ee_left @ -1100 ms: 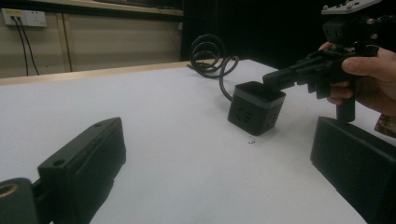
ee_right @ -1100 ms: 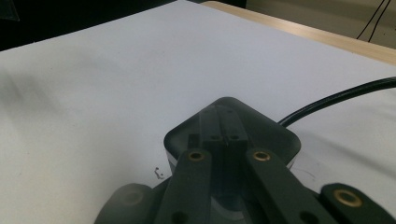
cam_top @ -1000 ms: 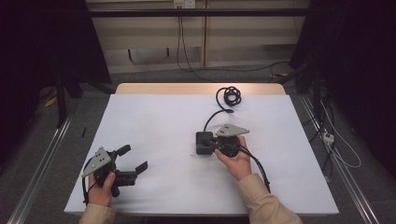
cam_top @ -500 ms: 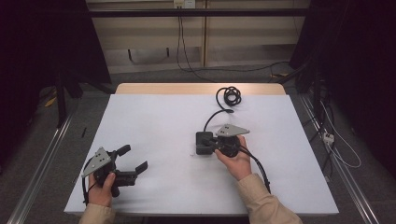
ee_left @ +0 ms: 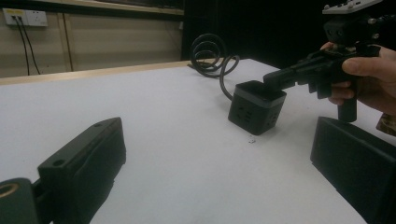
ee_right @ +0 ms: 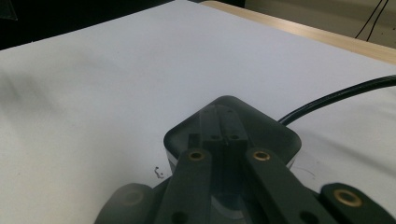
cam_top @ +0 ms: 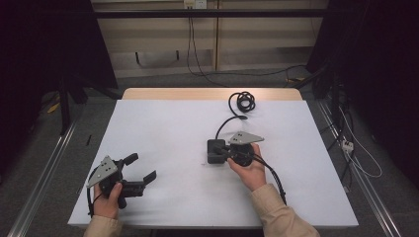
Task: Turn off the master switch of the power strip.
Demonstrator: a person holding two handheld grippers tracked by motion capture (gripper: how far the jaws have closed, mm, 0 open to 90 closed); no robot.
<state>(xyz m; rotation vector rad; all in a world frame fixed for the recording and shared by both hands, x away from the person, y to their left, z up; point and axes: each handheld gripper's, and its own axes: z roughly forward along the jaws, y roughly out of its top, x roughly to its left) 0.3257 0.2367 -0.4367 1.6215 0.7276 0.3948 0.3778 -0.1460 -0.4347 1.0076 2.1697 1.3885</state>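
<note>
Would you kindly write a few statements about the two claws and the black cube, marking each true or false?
1. The left claw is open. True.
2. The right claw rests on top of the black socket cube. True.
3. The cube's cable lies straight. False: it is coiled near the table's far edge.
4. The left claw grips the cube. False: it sits apart, holding nothing.
5. The white tabletop carries several cubes. False: one.
</note>
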